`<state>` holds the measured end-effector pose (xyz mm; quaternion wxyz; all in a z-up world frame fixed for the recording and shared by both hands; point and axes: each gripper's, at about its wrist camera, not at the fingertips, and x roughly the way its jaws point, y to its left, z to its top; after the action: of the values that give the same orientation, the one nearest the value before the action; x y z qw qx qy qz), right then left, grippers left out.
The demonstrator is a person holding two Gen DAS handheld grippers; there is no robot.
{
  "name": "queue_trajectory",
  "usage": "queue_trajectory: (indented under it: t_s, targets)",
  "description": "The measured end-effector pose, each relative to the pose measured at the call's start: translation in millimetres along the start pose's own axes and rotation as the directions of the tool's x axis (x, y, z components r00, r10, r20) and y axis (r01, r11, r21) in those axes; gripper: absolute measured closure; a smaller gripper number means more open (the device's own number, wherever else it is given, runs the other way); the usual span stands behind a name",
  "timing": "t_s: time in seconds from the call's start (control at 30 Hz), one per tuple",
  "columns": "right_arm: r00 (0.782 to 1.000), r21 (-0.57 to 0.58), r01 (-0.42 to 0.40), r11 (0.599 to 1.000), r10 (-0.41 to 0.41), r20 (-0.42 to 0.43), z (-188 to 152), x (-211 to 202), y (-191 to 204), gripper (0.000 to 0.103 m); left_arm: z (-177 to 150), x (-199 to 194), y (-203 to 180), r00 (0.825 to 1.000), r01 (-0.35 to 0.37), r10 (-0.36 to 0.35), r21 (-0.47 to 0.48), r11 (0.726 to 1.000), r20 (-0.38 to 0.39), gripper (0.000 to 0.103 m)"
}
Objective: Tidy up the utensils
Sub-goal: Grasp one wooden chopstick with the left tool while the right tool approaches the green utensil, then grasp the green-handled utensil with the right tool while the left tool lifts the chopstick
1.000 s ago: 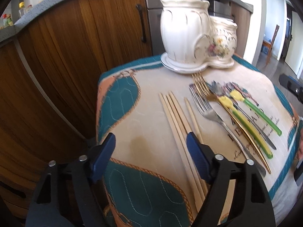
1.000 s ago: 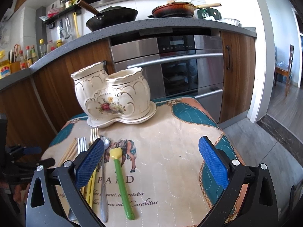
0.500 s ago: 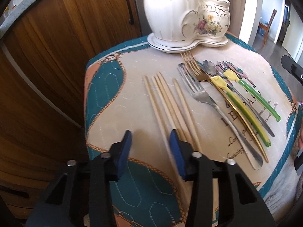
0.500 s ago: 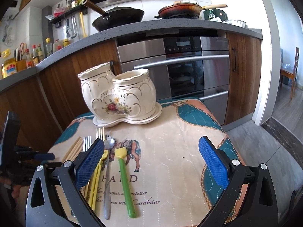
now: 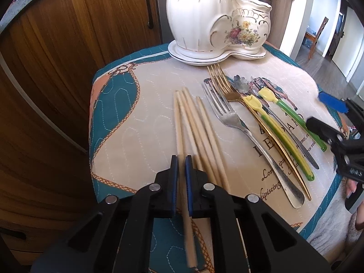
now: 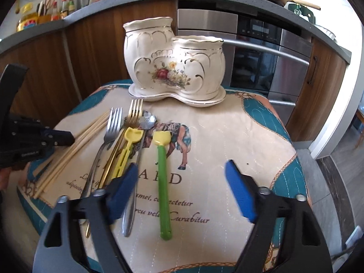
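Gripping one pale wooden chopstick (image 5: pixel 179 122) between their blue pads, the left tongs (image 5: pixel 181 161) are closed on it near its lower half, while the other chopsticks (image 5: pixel 204 136) lie loose just beside it on the quilted cloth of the surface (image 5: pixel 141 118). To their right lie a silver fork (image 5: pixel 229 118), a gold fork (image 5: pixel 221 84), a yellow-headed utensil with a yellow handle (image 5: pixel 273 125), a silver spoon (image 5: pixel 242 86) and a second one with a green handle (image 6: pixel 162 173), all side by side with their heads toward the white flowered double pot (image 6: pixel 173 68) that stands on its saucer at the far edge. The right tongs (image 6: pixel 182 179) hover low over the green handle with their jaws closing; the handle lies between them but the pads do not touch it.
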<state>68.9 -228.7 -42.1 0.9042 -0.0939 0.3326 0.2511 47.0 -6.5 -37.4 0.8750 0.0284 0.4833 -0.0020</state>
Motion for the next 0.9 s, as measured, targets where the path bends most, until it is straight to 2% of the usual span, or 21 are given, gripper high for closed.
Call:
queue_trajectory:
  t_s: [0.07,0.1,0.13,0.23,0.33,0.5,0.63,0.67,0.73,0.8,0.9]
  targets:
    - [1.0,-0.032,0.012,0.999,-0.012,-0.021,2.9,2.9,5.1,0.04,-1.5,-0.1,4.7,1.0,0.005,-0.005,-0.007,1.0,0.003,0.097]
    - [0.999,-0.052,0.018,0.998,-0.02,-0.035,4.8,5.1,8.2,0.046,-1.8,0.0,7.3,1.0,0.009,-0.009,-0.011,1.0,0.005,0.097]
    - [0.998,-0.076,0.015,0.997,-0.019,-0.056,6.6,8.6,12.4,0.054,-2.2,0.4,8.9,1.0,0.011,-0.01,-0.012,1.0,0.006,0.097]
    - [0.992,-0.115,-0.019,0.993,0.004,-0.129,9.5,19.9,18.6,0.066,-2.0,0.8,11.2,1.0,0.018,-0.018,-0.006,1.0,0.002,0.097]
    - [0.982,-0.123,-0.054,0.991,0.03,-0.187,15.0,28.2,15.5,0.066,-0.6,1.2,10.9,1.0,0.026,-0.025,0.015,1.0,-0.016,0.097]
    - [0.942,-0.108,-0.14,0.984,0.098,-0.322,31.2,37.7,6.3,0.066,4.7,3.6,11.7,0.997,0.045,-0.043,0.036,0.998,-0.056,0.097]
    - [0.928,-0.153,-0.166,0.974,0.102,-0.359,35.2,40.2,9.1,0.066,7.5,5.5,11.4,0.996,0.052,-0.048,0.056,0.997,-0.069,0.097]
    - [0.925,-0.156,-0.172,0.973,0.105,-0.366,35.9,40.7,9.5,0.068,8.3,6.0,11.5,0.996,0.055,-0.05,0.059,0.997,-0.072,0.097]
    - [0.917,-0.168,-0.204,0.964,0.128,-0.378,37.8,41.4,13.6,0.082,9.3,6.8,11.2,0.996,0.059,-0.053,0.07,0.996,-0.078,0.097]
    - [0.916,-0.181,-0.219,0.959,0.138,-0.378,37.6,40.4,18.0,0.091,11.6,9.3,9.8,0.995,0.061,-0.055,0.083,0.995,-0.079,0.096]
    - [0.922,-0.16,-0.22,0.962,0.152,-0.356,35.3,40.3,18.8,0.092,12.9,9.9,13.5,0.995,0.077,-0.072,0.073,0.994,-0.071,0.097]
